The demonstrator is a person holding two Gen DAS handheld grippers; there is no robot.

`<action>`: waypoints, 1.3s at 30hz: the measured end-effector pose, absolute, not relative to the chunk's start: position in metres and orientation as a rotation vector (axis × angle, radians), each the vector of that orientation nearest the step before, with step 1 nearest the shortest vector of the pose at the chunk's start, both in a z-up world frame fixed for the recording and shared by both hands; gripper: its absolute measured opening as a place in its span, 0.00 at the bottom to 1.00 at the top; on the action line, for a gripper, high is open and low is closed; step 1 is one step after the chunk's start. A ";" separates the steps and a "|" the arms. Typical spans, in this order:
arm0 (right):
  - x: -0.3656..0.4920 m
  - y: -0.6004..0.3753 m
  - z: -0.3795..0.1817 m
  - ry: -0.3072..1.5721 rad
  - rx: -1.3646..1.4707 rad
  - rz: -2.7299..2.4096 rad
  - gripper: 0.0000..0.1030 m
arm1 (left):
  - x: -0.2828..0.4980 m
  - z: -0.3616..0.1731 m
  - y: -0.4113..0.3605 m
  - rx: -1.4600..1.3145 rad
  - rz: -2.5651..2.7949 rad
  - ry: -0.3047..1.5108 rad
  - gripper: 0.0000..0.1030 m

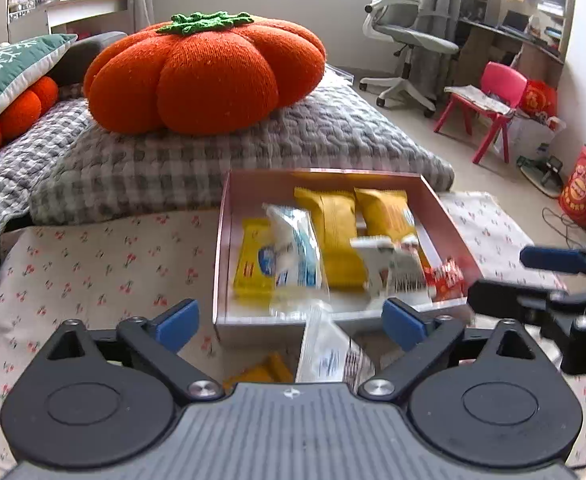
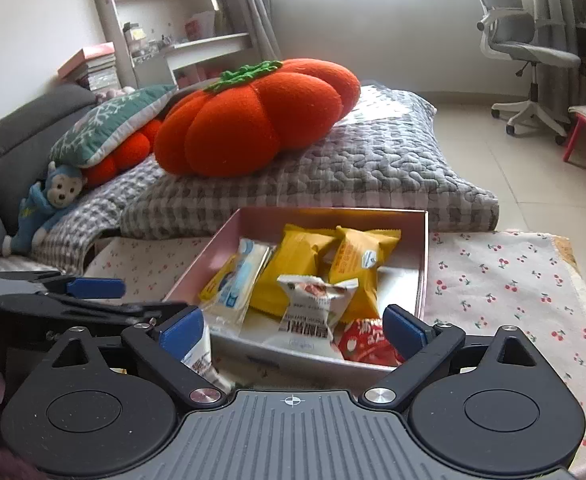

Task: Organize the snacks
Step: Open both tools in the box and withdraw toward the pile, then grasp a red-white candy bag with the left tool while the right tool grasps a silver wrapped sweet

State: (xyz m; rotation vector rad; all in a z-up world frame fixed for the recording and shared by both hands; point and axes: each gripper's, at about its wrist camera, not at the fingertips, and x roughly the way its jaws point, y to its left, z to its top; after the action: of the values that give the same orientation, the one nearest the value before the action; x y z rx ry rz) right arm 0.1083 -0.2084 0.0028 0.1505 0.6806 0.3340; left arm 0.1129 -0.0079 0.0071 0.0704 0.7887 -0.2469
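Note:
A pink box (image 1: 223,248) (image 2: 197,268) stands on the cherry-print cloth and holds several snack packets: two yellow ones (image 1: 339,240) (image 2: 297,268), a white-and-blue one (image 1: 293,252) (image 2: 241,276), a white one with a barcode (image 1: 397,270) (image 2: 313,304) and a red one (image 1: 447,280) (image 2: 367,340). My left gripper (image 1: 291,320) hangs open before the box's near wall. A loose white packet (image 1: 325,352) (image 2: 199,350) stands blurred between its wide jaws, and neither pad touches it. My right gripper (image 2: 293,328) is open at the box's near right corner, with nothing held.
The cherry-print cloth (image 1: 93,272) (image 2: 513,280) covers the low table. Behind the box lies a grey checked quilt (image 1: 173,160) with an orange pumpkin cushion (image 1: 205,76) (image 2: 261,120). An office chair (image 1: 405,36) and a red child's chair (image 1: 493,100) stand on the floor to the right.

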 end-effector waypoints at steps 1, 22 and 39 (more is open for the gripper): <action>0.104 -0.208 0.003 0.680 0.142 0.335 0.96 | 0.108 0.006 -0.007 0.077 -0.245 0.791 0.98; 0.047 -0.219 -0.019 0.675 -0.081 0.317 0.98 | 0.036 -0.023 0.019 0.064 -0.278 0.750 1.00; 0.018 -0.240 -0.066 0.761 -0.127 0.338 0.98 | -0.009 -0.052 0.015 0.059 -0.397 0.736 1.00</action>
State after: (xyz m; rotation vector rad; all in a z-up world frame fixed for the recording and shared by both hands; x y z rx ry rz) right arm 0.0177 -0.2401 -0.0664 -0.1265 0.7612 0.3381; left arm -0.0093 0.0147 -0.0522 0.0593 0.7363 -0.3967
